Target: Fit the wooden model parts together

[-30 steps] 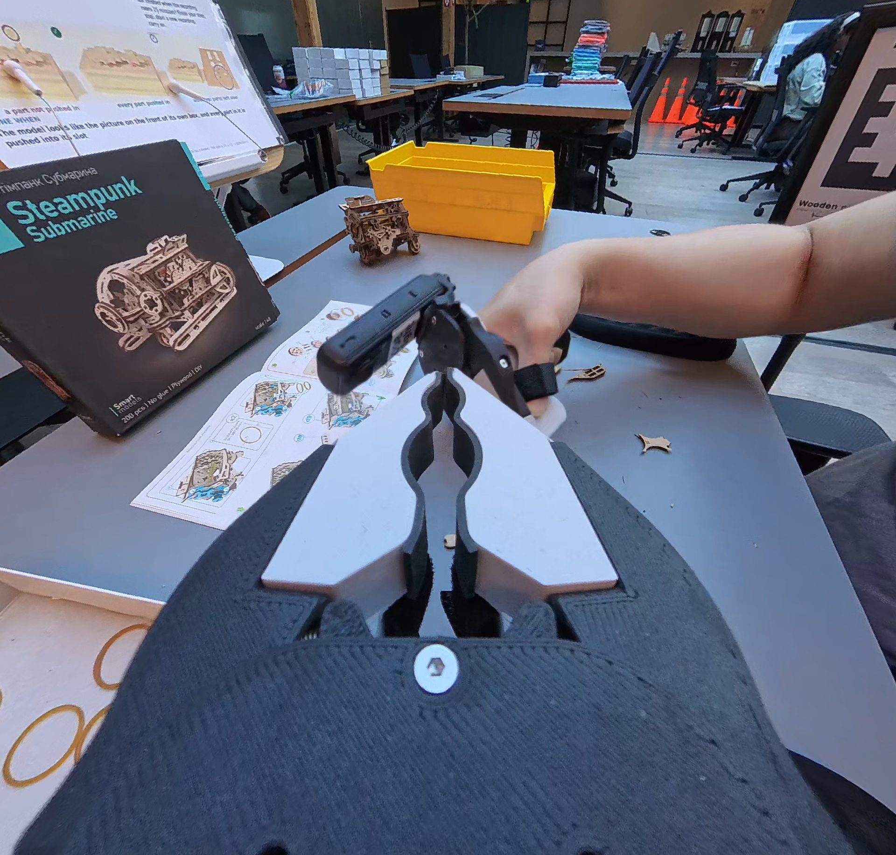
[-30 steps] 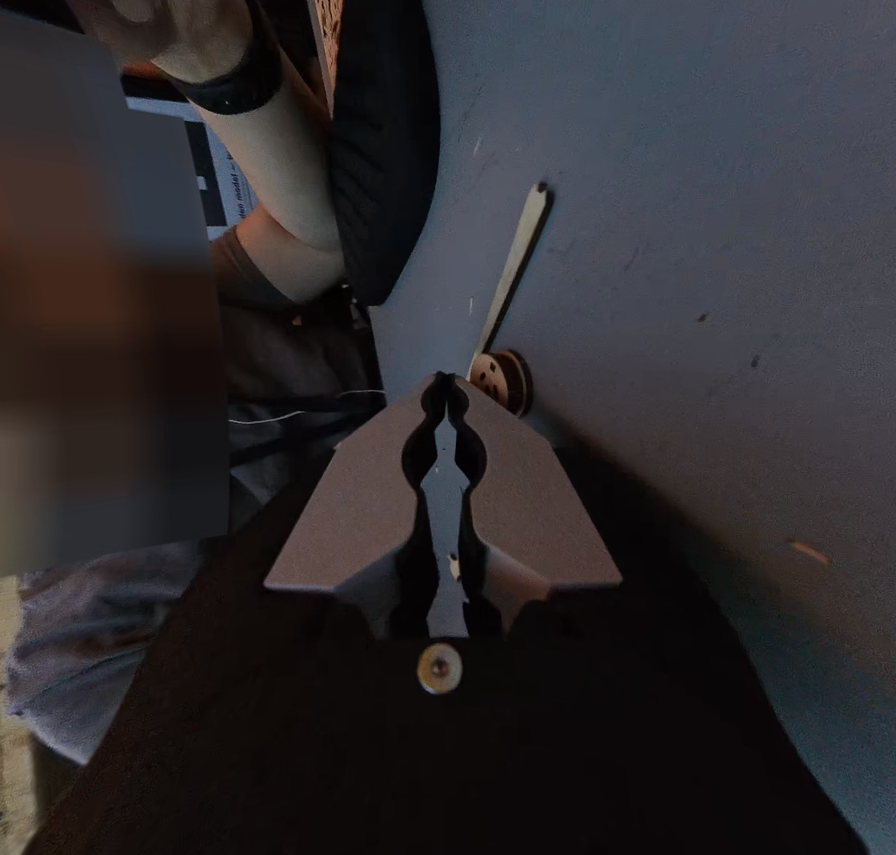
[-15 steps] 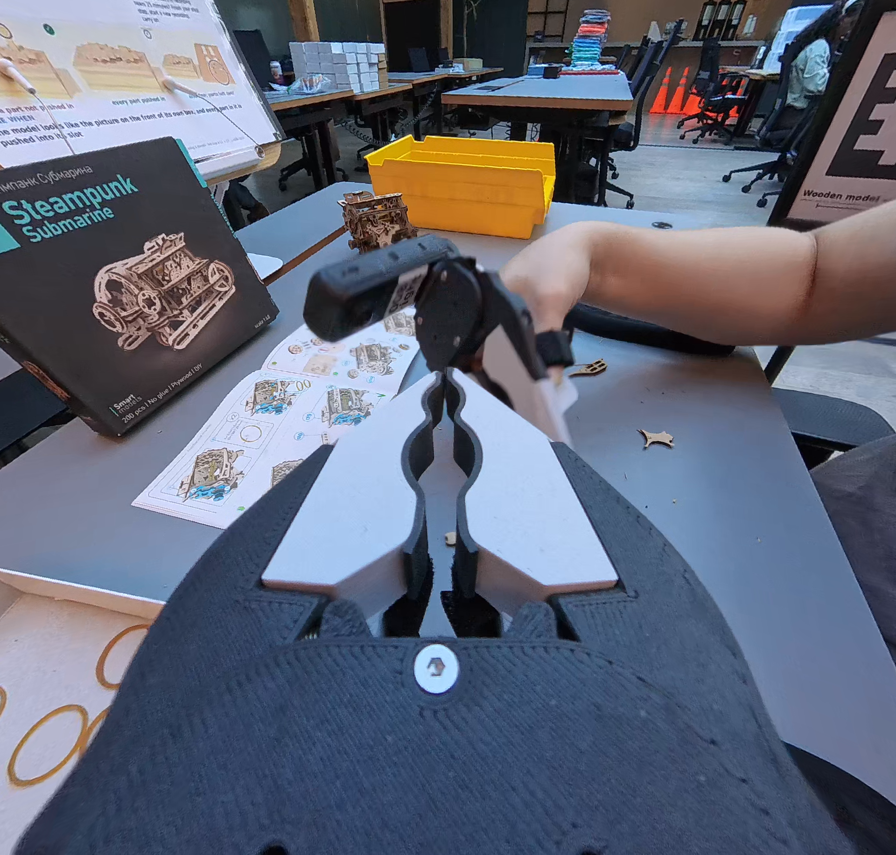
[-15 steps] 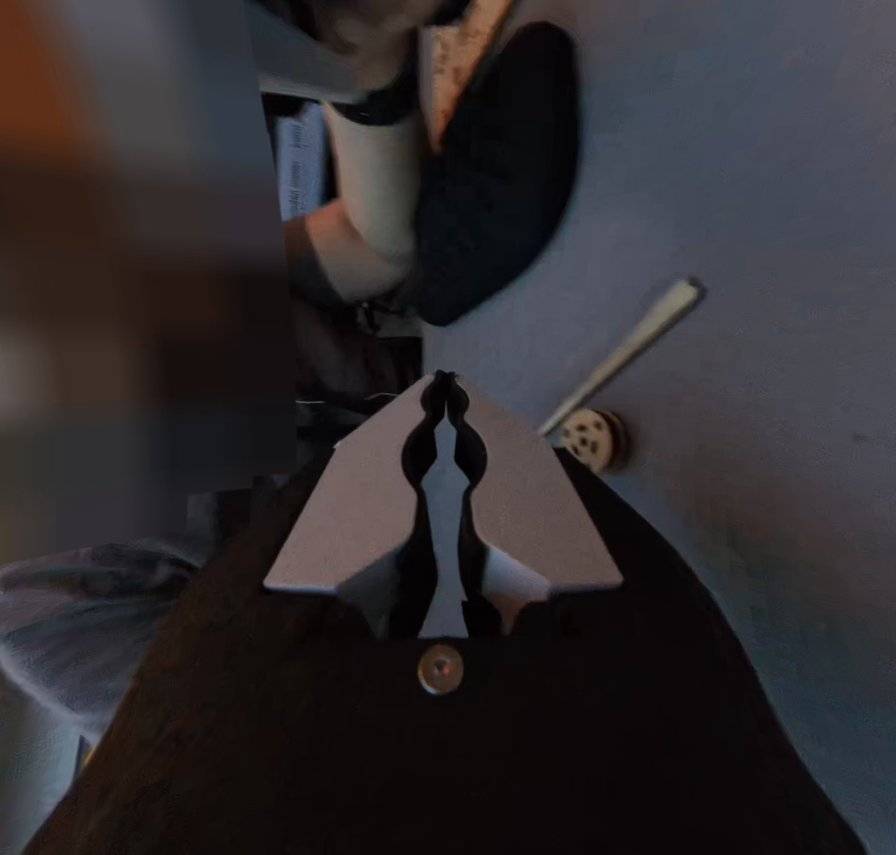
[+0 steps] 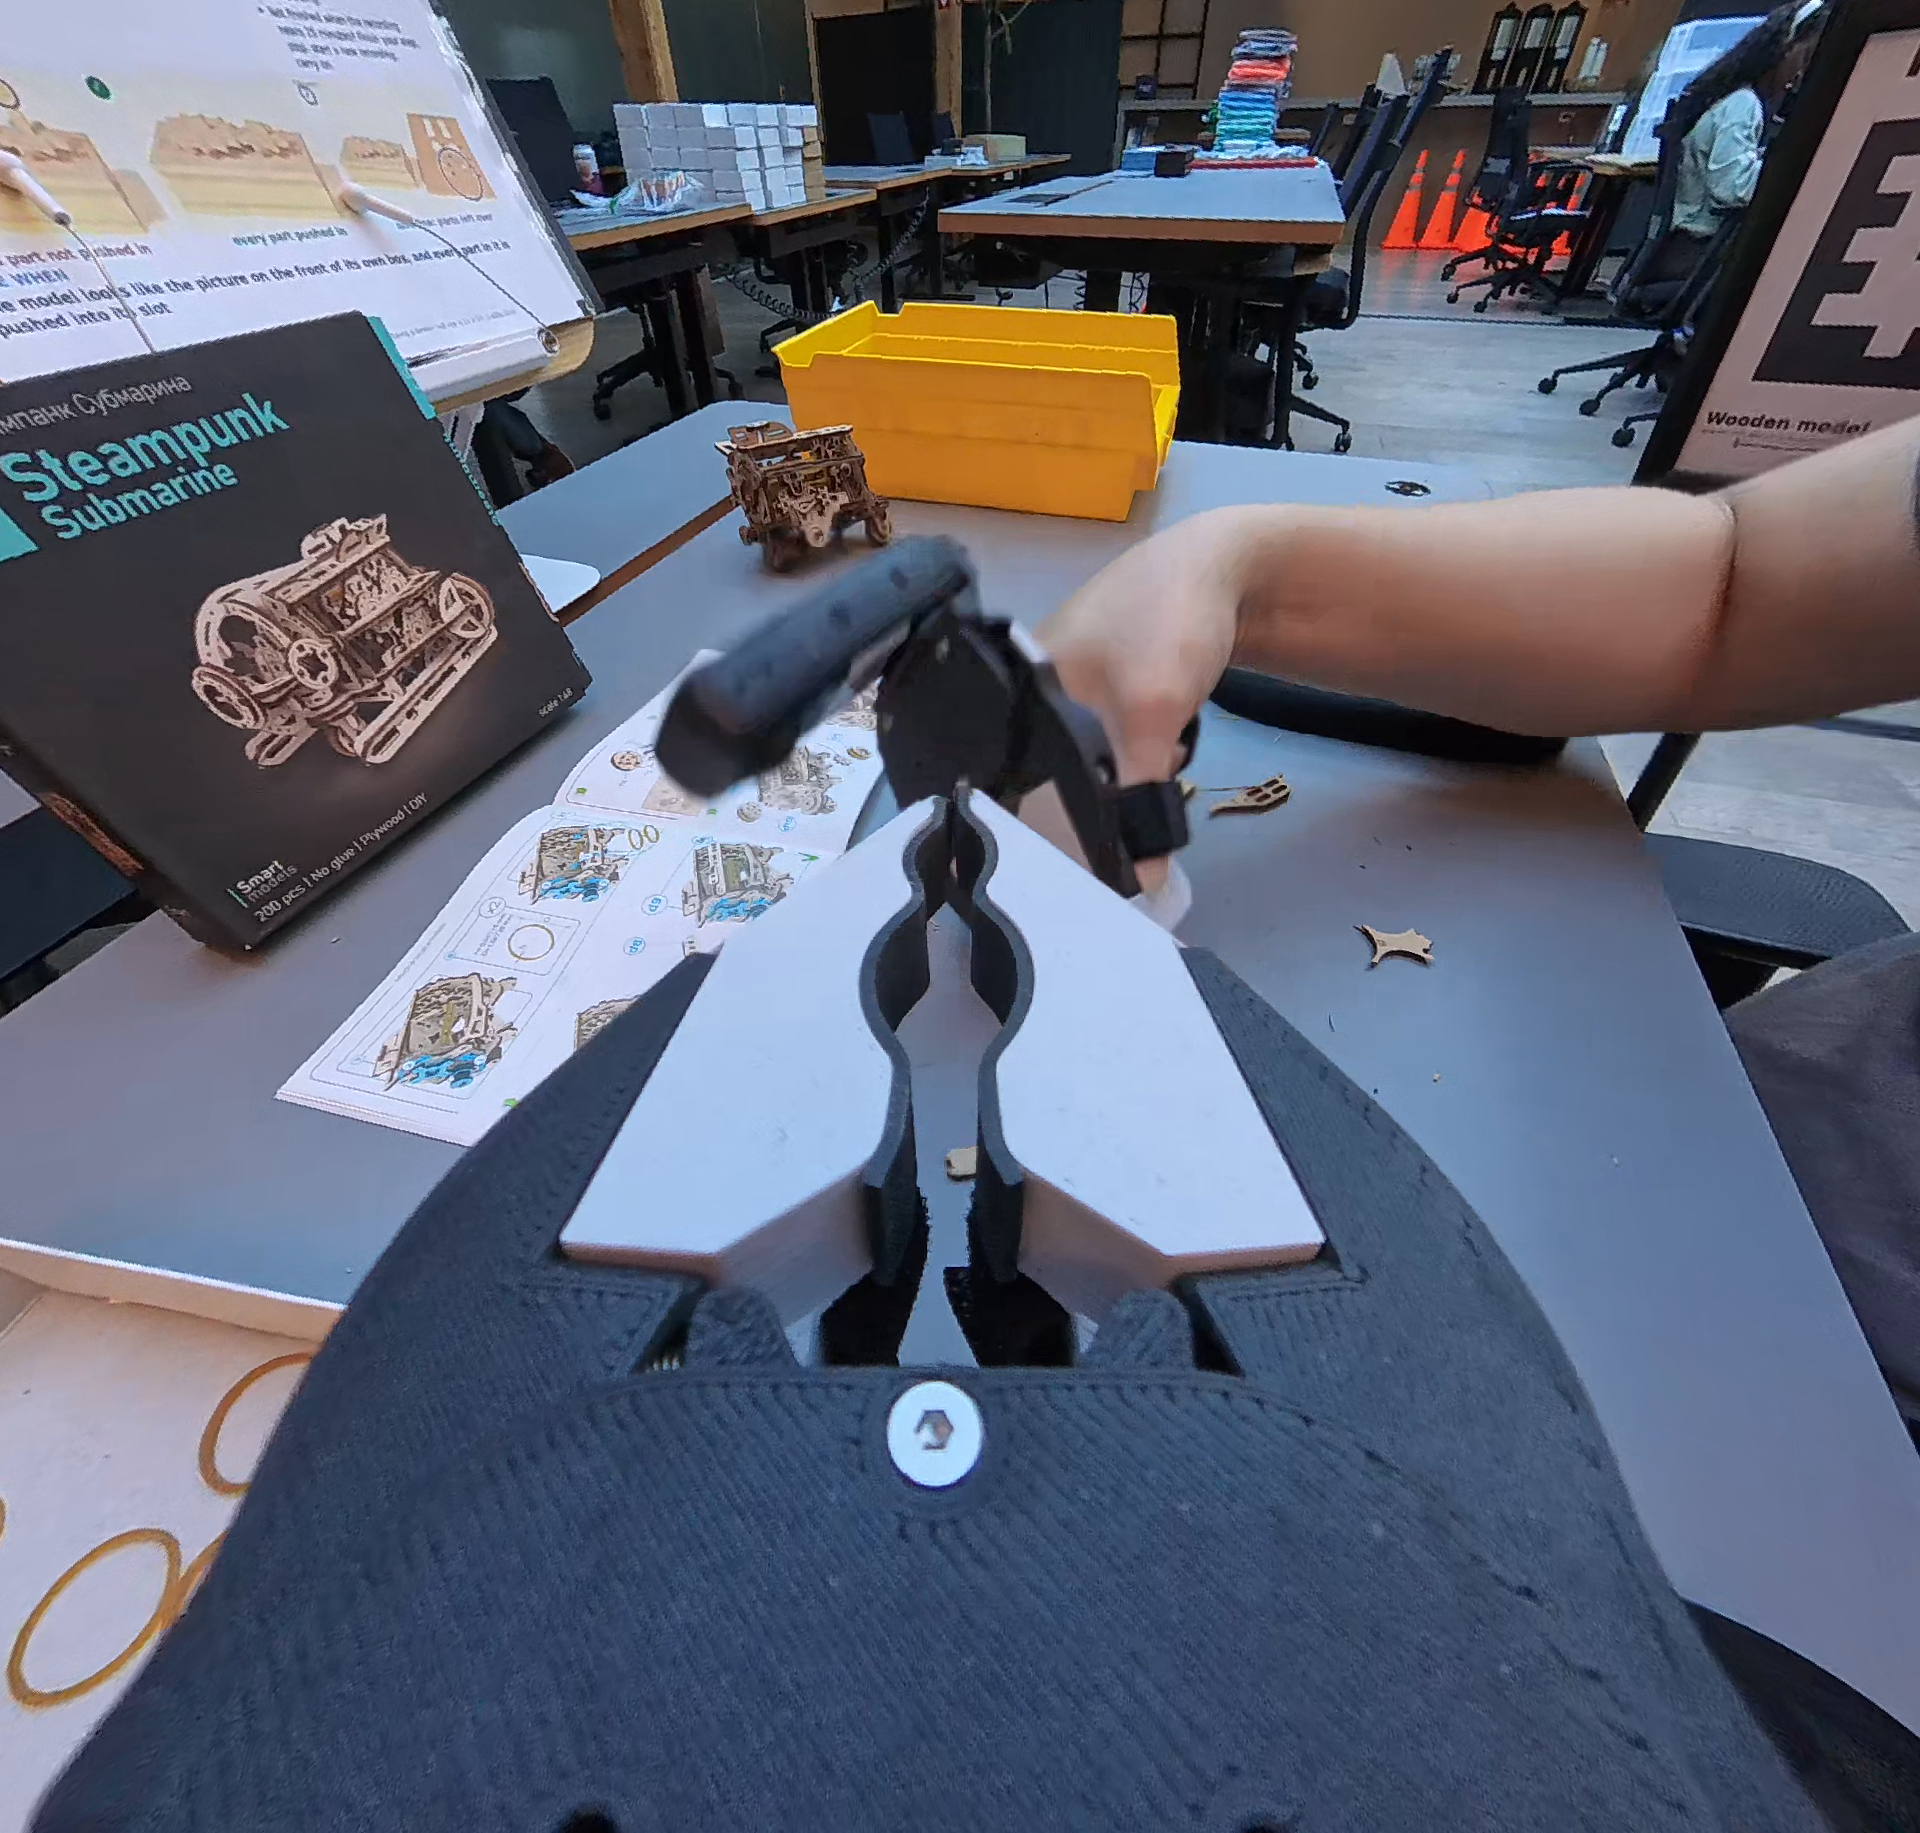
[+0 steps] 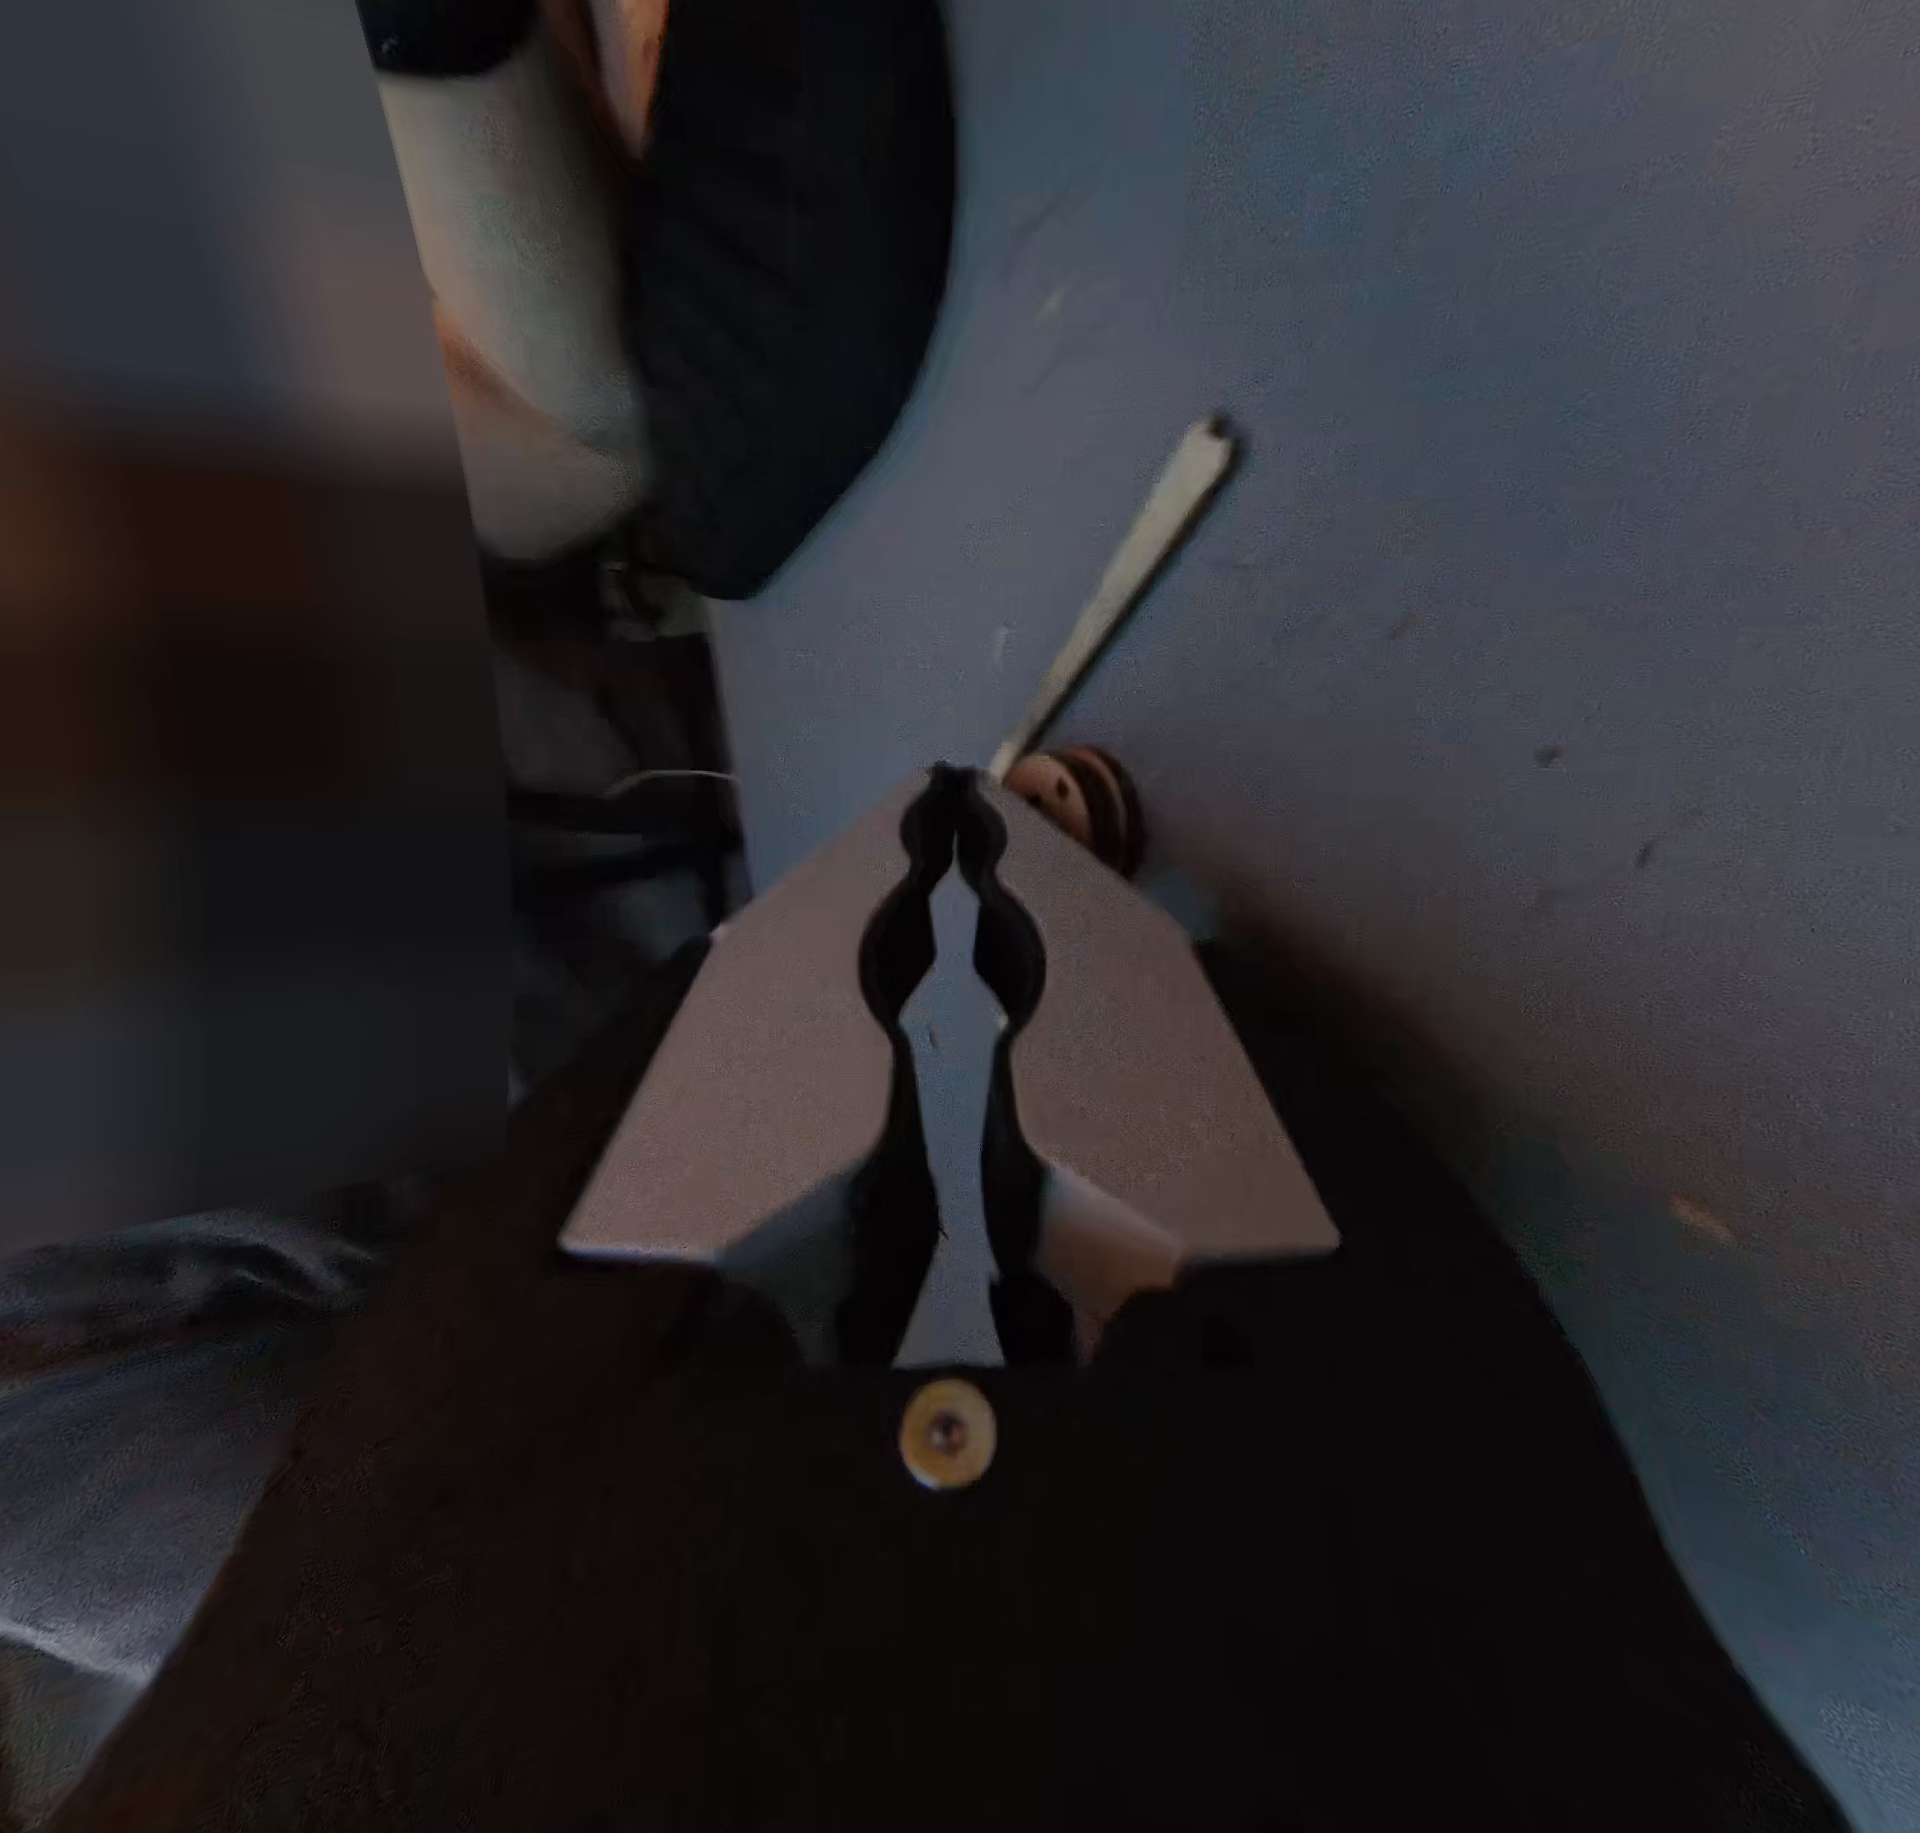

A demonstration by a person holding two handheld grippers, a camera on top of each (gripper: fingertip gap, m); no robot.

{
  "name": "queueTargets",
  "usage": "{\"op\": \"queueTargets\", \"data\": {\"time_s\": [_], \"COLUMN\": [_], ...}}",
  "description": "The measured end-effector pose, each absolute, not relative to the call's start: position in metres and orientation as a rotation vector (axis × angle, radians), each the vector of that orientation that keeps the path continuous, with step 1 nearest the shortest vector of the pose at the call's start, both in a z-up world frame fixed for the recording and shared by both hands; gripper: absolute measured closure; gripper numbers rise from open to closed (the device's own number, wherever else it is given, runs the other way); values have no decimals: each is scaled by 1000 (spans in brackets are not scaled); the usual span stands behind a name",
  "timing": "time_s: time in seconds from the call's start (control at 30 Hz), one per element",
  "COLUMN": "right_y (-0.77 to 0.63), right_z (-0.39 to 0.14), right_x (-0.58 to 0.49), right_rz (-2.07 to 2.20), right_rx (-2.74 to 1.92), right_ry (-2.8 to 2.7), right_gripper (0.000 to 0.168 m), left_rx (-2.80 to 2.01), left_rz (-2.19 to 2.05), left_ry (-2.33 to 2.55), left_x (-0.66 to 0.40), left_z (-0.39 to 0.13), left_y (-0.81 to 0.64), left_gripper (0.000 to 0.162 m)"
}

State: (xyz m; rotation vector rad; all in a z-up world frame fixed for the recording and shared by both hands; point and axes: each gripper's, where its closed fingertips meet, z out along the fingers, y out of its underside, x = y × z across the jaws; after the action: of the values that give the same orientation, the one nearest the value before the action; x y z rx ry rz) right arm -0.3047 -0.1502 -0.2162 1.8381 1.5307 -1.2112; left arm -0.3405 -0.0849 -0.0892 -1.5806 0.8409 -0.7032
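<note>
In the left wrist view my left gripper [image 5: 951,809] is shut and empty, held above the grey table [image 5: 1455,1108]. The right gripper [image 5: 935,703] hangs just beyond its tips, held by a hand and pointing down at the table. In the right wrist view my right gripper [image 6: 951,775] is shut with nothing visible between the tips. A small round wooden part with holes [image 6: 1070,796] lies on the table right beside its tips, with a thin pale stick [image 6: 1122,588] running away from it. A part-built wooden model [image 5: 800,495] stands at the back.
A yellow bin [image 5: 987,412] stands behind the model. A black model box [image 5: 260,620] leans at the left, with an instruction sheet [image 5: 540,931] in front of it. Small wooden scraps [image 5: 1252,796] [image 5: 1397,945] lie at the right. A wooden sheet with ring cut-outs [image 5: 94,1596] lies at the near left.
The right gripper rose and tilted over the table, then swung so the round part sits beside its tips again. The left gripper has not moved.
</note>
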Motion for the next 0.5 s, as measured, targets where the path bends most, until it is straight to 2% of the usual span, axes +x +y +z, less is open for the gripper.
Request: {"op": "queueTargets", "data": {"time_s": [0.03, 0.1, 0.13, 0.17, 0.23, 0.27, 0.3, 0.37, 0.4, 0.43, 0.47, 0.5], "right_y": [-150, -153, -163, -165, -152, -148, -145, -167, -168, -149, -154, -152], "right_z": [-213, -201, -166, -152, -213, -212, -213, -150, -158, -220, -212, -212], "right_x": [-311, -309, -317, -321, -310, -311, -310, -320, -322, -310, -316, -317], "right_rz": [-1251, -1291, -1501, -1610, -1258, -1283, -1269, -1622, -1600, -1213, -1286, -1286], "right_rx": [1842, 1805, 1668, 1612, 1826, 1835, 1870, 1607, 1632, 1885, 1829, 1844], "right_ry": [1256, 1444, 1439, 1447, 1350, 1227, 1381, 1423, 1468, 1552, 1244, 1270], "right_gripper": [168, 168, 168, 168, 168, 168, 168, 168, 168, 164, 168, 168], "left_rx": [-1582, -1583, -1582, -1580, -1577, -1578, -1578, -1577, -1575, -1575, -1578, -1580], "left_rz": [-713, -704, -697, -696, -712, -712, -705, -698, -703, -710, -714, -711], "left_ry": [836, 837, 838, 836, 829, 829, 832, 833, 830, 827, 828, 830], "left_x": [-341, -342, -342, -343, -343, -343, -343, -343, -344, -343, -343, -343], "left_z": [-89, -89, -89, -88, -87, -88, -88, -87, -87, -87, -87, -88], "left_y": [-85, -85, -85, -84, -85, -85, -85, -85, -85, -84, -84, -84], "left_gripper": [162, 162, 162, 162, 162, 162, 162, 162, 162, 162, 162, 162]}}
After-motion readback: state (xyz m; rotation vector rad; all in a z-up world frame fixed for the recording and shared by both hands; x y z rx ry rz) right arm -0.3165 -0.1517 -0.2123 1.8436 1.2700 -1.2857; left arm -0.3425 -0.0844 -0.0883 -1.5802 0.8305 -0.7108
